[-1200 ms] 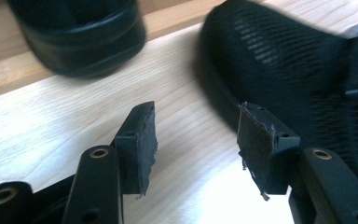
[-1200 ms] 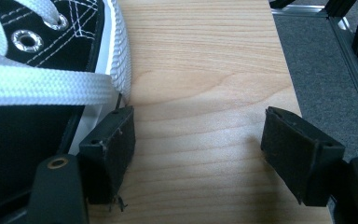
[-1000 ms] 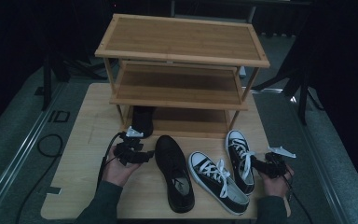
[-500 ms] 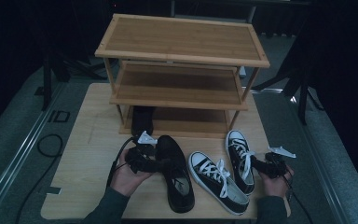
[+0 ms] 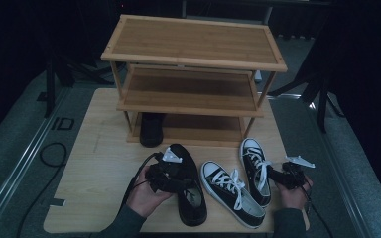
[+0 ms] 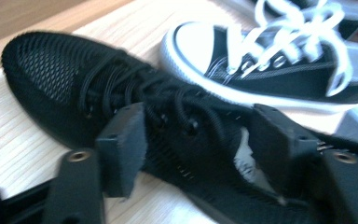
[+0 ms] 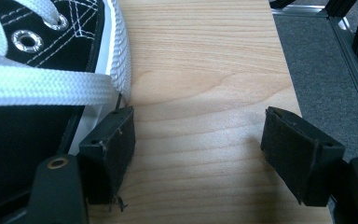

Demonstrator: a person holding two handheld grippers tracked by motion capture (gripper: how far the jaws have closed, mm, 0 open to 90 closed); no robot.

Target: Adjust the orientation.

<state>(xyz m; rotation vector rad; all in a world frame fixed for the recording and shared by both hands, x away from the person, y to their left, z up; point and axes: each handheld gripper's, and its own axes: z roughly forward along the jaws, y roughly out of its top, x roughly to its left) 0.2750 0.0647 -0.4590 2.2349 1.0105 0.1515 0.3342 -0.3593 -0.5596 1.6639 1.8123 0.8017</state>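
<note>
The left gripper (image 6: 193, 140) has its jaws spread, just closing, astride the black shoe (image 6: 121, 107) across its long axis, pads not yet pressing.

A dim recording studio or lab: a pale wooden tabletop (image 5: 99, 163) on grey carpet (image 5: 20, 148), black stand legs (image 5: 322, 106) and aluminium rails (image 5: 25, 158) around it.

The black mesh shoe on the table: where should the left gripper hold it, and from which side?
Grip the black mesh shoe across its laced middle, coming from above. There it is narrow enough for the open left gripper, whose jaws already straddle it.
</note>
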